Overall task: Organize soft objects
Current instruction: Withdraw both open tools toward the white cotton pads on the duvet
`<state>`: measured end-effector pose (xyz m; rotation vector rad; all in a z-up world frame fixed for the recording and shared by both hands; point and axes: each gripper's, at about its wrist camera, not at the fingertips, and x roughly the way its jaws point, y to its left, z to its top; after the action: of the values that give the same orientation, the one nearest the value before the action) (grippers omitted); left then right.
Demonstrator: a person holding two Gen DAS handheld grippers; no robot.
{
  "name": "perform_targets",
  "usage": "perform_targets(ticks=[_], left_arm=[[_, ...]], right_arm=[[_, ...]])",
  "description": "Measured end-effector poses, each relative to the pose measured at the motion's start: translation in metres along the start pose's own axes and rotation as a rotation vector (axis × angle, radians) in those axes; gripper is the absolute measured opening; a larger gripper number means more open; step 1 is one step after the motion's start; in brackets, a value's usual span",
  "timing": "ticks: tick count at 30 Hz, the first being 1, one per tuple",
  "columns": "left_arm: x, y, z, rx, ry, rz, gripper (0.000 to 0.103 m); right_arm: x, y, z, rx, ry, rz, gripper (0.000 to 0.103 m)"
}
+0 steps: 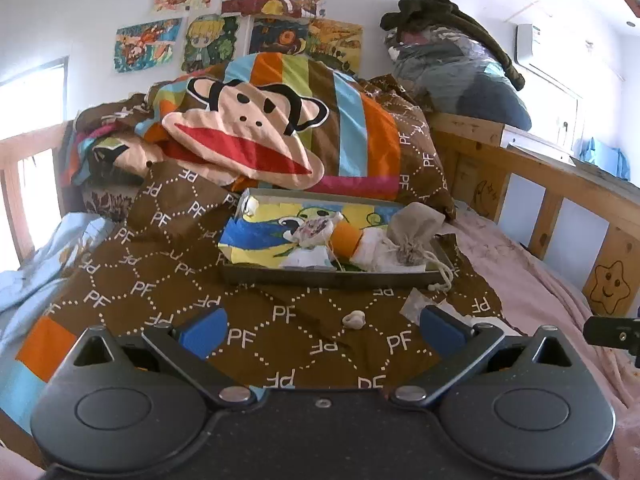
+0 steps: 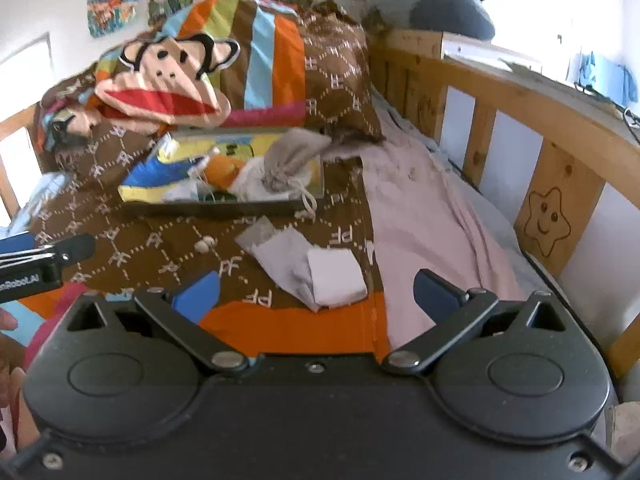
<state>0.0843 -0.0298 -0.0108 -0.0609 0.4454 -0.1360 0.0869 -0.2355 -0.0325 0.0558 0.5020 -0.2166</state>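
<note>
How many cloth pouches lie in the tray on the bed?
2: a beige drawstring pouch at the tray's right end, and a patterned pouch near its middle. Others may hide beneath them.

A wooden-railed bed (image 2: 560, 128) carries a brown patterned quilt (image 1: 168, 280) and a pink sheet (image 2: 432, 232). On the quilt lie a shallow tray (image 1: 328, 280) and folded white cloths (image 2: 320, 272).

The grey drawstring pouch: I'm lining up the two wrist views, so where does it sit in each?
Left wrist: grey drawstring pouch lies right of centre, at the tray's right end.
Right wrist: pouch lies above centre, same tray end.
Shared landmark: monkey-face cushion behind the tray.
</note>
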Motion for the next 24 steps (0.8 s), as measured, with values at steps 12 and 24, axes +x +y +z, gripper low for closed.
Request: perform_targets(ticks=[12,24], left_arm=[[0.014,-0.002,-0.011,0.03,0.019,-0.026,0.102],[0.049,-0.003,-0.012,0.055,0.072,-0.041,0.102]], right_arm=[[0.017,0.015,0.0,-0.036,0.09,-0.032,0.103],[0.066,0.013,0.021,0.001,0.14,-0.016,0.103]])
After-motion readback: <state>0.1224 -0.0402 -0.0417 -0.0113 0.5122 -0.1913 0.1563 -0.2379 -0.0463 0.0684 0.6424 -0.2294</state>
